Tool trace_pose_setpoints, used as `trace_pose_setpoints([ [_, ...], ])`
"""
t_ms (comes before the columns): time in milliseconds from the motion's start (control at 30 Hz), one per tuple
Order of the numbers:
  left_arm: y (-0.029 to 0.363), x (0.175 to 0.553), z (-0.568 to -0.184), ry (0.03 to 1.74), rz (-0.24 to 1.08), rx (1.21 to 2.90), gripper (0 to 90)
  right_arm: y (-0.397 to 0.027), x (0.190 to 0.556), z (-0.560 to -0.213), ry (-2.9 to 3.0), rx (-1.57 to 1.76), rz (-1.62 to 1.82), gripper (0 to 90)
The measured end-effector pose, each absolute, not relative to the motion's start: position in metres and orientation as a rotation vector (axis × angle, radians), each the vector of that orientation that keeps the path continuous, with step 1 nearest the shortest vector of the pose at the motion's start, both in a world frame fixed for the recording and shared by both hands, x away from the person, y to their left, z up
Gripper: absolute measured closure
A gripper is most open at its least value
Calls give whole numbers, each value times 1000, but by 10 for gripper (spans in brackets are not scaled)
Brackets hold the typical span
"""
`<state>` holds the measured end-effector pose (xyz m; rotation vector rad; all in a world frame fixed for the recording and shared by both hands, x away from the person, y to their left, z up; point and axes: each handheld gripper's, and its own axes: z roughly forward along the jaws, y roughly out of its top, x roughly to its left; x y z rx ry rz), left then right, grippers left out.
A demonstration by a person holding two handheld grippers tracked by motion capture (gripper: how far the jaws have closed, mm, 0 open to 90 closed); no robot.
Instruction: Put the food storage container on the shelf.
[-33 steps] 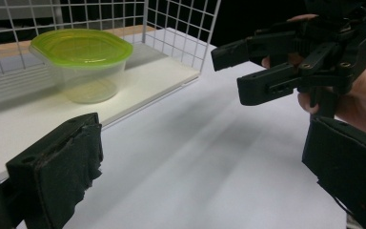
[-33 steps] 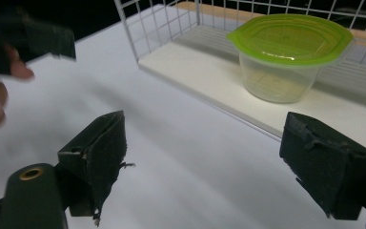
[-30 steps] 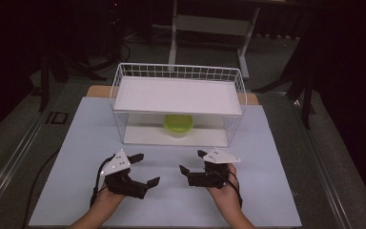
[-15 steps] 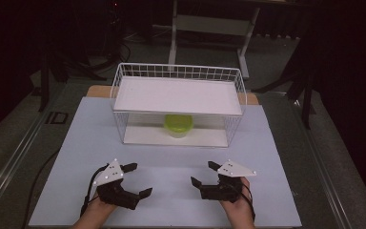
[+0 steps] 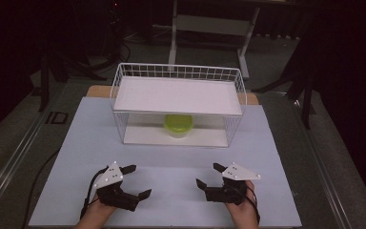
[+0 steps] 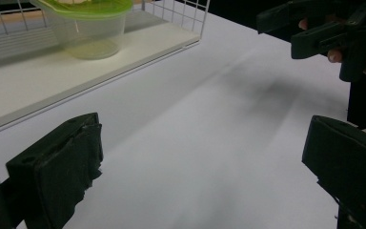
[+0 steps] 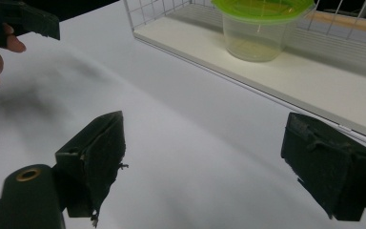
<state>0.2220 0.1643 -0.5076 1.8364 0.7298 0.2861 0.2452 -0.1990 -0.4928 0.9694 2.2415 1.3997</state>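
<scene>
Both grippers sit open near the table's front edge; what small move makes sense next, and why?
Probably ease the right gripper forward toward the green-lidded container on the wire rack's lower shelf. Both grippers, left too, are open, hold nothing and sit well short of it.

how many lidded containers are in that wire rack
1. A clear container with a green lid sits on the lower shelf of the white wire rack, near its middle, under the upper shelf, which could hide something further back.

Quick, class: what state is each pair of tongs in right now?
Left tongs: open, holding nothing.
Right tongs: open, holding nothing.
</scene>
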Motion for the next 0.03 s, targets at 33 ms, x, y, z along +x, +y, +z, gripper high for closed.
trace_pose_setpoints([
  [33, 164, 222, -508, 729, 291, 1836, 8, -198, 246, -494, 2246, 964, 1387, 149],
])
